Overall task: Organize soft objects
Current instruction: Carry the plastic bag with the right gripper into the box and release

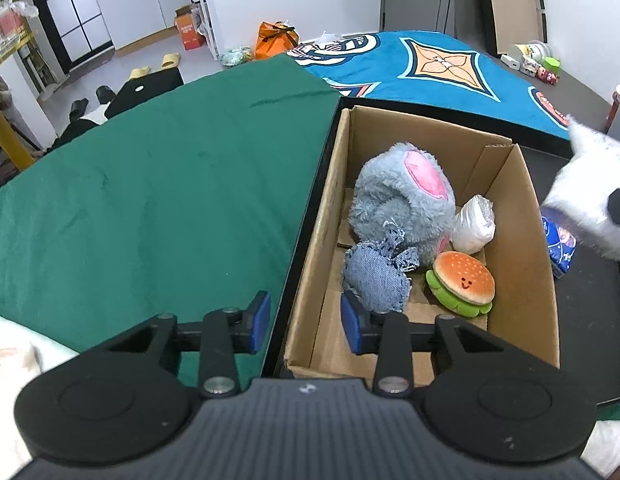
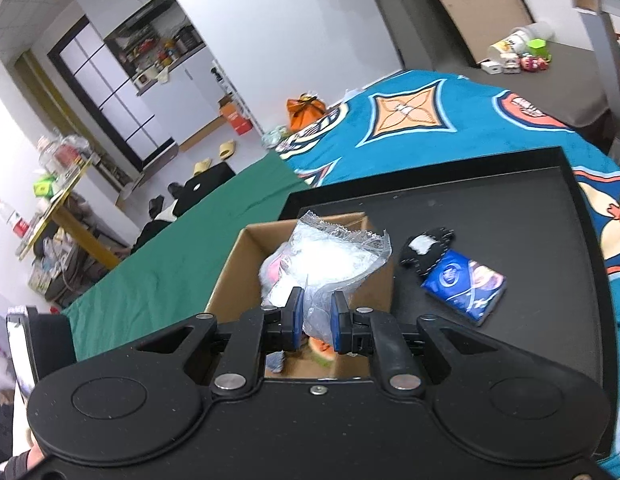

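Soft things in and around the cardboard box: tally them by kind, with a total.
Plush toys in the cardboard box: 2, the grey plush and burger plush.
Denim pieces: 1.
Plastic-wrapped white bundles: 2, one in the box, one held by the right gripper.
Tissue packs: 1.
Black felt pieces: 1.
Total: 7.

The left wrist camera looks down past its claw (image 1: pixel 305 322) into the box (image 1: pixel 522 220), close. The right wrist camera looks forward over its claw (image 2: pixel 315 317), above the same box (image 2: pixel 230 276). Both see the tray (image 2: pixel 510 208).
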Motion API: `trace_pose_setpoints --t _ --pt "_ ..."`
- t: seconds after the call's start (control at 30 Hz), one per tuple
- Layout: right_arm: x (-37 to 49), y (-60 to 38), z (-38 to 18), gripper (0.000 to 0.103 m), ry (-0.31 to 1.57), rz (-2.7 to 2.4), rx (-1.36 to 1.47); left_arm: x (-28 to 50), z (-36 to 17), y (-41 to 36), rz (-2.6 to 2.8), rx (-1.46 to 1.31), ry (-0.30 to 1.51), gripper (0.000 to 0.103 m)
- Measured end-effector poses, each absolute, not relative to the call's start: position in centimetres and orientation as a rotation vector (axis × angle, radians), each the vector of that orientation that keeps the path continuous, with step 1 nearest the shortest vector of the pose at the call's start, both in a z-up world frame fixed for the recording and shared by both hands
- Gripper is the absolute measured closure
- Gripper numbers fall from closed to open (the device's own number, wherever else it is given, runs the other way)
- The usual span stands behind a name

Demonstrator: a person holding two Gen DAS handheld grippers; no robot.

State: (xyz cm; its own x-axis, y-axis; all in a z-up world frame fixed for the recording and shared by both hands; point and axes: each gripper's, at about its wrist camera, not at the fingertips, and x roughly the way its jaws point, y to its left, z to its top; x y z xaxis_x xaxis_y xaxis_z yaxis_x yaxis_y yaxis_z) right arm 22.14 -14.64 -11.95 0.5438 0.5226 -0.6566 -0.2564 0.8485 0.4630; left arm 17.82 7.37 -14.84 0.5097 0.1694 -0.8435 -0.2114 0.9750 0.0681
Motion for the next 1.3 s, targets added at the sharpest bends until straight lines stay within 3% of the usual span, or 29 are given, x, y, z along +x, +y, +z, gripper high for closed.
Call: trace_pose_setpoints --t 0.2,0.43,0.7,0.83,1.1,1.3 --pt "21.3 -12.5 -11.9 0.089 0.899 0.494 0.308 17.7 -15.0 8.0 0.213 -0.079 1.013 0.073" --pt "20.8 -10.1 -11.9 0.089 0.909 0.520 0.287 17.5 -15.0 8.5 0.205 -0.115 1.007 0.092" --pt "20.6 -8.1 -11.7 0.088 0.937 0.594 0.345 17.2 -14.9 9.3 0.188 -0.166 0.995 0.092" --pt "20.9 -7.8 -12.3 0.068 0.991 0.602 0.380 17.2 -14.8 9.3 0.186 -0.170 0.992 0.092" --pt "20.9 -9.7 -12.5 0.067 1.003 0.567 0.352 17.2 -14.8 9.4 0.194 -0.175 0.990 0.092" --pt "21.2 -11.3 -12.2 0.060 0.979 0.539 0.305 17.2 -14.7 9.0 0.205 -0.146 0.988 0.090"
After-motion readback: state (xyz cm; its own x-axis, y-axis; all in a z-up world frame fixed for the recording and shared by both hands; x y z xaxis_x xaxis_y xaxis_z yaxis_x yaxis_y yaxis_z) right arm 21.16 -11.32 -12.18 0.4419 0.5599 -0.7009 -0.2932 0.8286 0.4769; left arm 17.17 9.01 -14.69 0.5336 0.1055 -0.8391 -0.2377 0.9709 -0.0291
